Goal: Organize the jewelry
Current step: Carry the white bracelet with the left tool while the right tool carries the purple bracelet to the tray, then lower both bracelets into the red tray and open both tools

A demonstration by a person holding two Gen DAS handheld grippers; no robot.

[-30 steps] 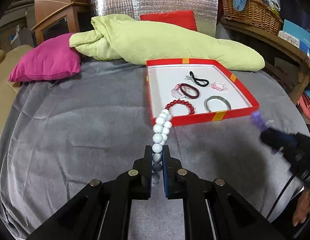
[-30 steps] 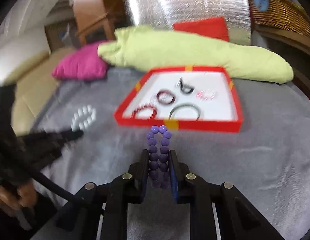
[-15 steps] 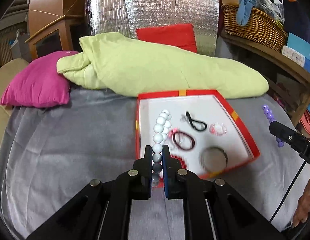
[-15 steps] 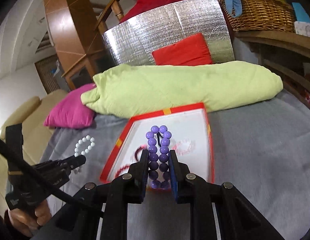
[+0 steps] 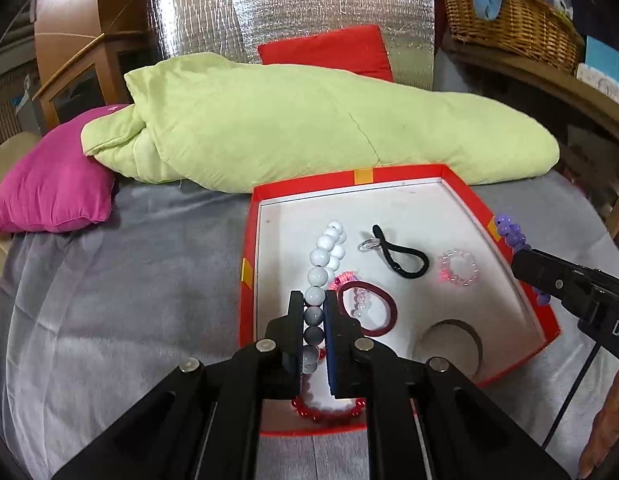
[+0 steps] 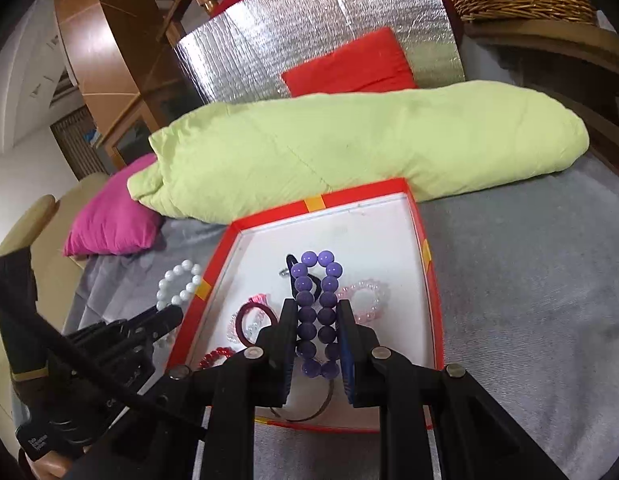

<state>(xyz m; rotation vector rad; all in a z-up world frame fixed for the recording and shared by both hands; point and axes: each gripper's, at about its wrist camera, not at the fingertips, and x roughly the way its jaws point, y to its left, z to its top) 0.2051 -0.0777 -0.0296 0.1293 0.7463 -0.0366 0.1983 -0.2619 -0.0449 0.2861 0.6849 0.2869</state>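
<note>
My left gripper (image 5: 312, 304) is shut on a white bead bracelet (image 5: 323, 252) and holds it over the left part of the red box (image 5: 461, 184). My right gripper (image 6: 316, 307) is shut on a purple bead bracelet (image 6: 315, 300) and holds it over the same box (image 6: 425, 276). On the box's white floor lie a black hair tie (image 5: 405, 256), a pink clear bracelet (image 5: 459, 268), a maroon band (image 5: 369, 308), a red bead bracelet (image 5: 329, 412) and a grey bangle (image 5: 449, 344). The right gripper also shows at the right of the left wrist view (image 5: 521, 256).
The box sits on a grey cloth (image 5: 129, 300). A light green quilt (image 5: 309, 120) lies right behind the box, a magenta pillow (image 5: 49, 184) at far left, a red cushion (image 5: 329, 48) and foil board behind. A wicker basket (image 5: 513, 12) stands on a shelf at right.
Both grippers have moved forward with their bracelets, from over the grey cloth in front of the box to over the box's inside.
</note>
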